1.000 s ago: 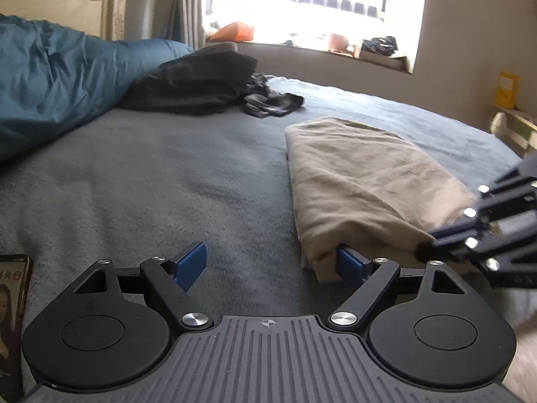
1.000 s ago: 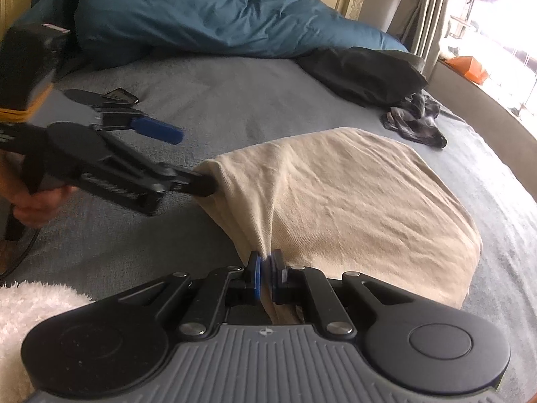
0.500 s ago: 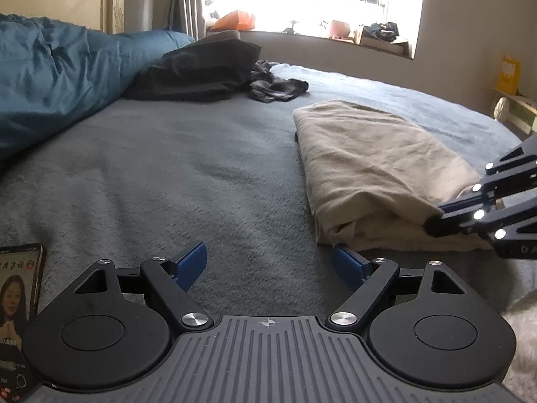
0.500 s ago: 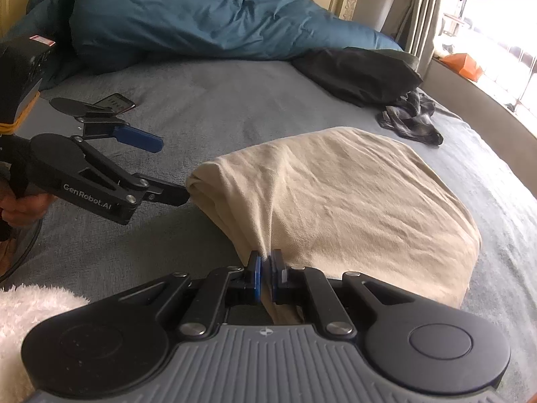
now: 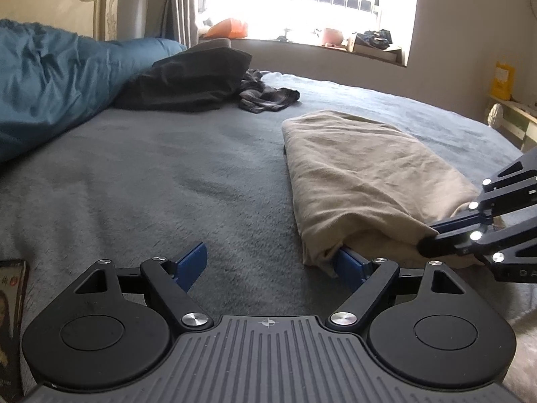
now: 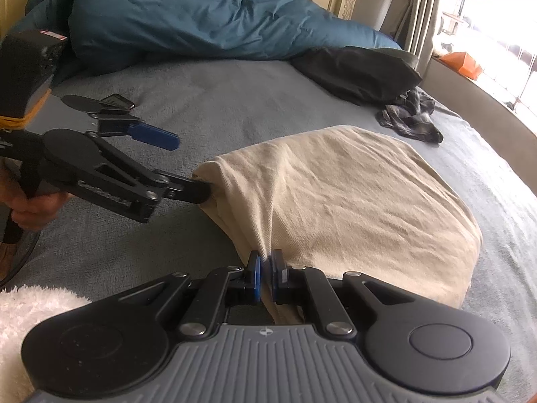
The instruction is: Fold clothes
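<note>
A folded beige garment (image 5: 362, 174) lies on the grey bed. In the left wrist view my left gripper (image 5: 270, 263) stands open wide at the garment's near left corner. Its right finger (image 5: 349, 265) is tucked under the fold, and its left finger (image 5: 191, 262) is over bare blanket. The right wrist view shows my left gripper (image 6: 178, 164) with one finger pushed into the corner of the garment (image 6: 335, 194). My right gripper (image 6: 265, 272) is shut on the garment's near edge, pinching a ridge of cloth. It also shows in the left wrist view as my right gripper (image 5: 436, 238).
A blue duvet (image 6: 201, 16) is heaped at the headboard, with a black garment (image 5: 188, 84) and a crumpled plaid cloth (image 5: 265, 97) beyond the beige one. A phone (image 5: 13, 302) lies at the near left, and a white fluffy fabric (image 6: 30, 319) is at the bed's front edge.
The left gripper drew back from the garment's corner, then came forward again, and its right finger now sits under the fold. The right gripper kept its pinch and stayed put.
</note>
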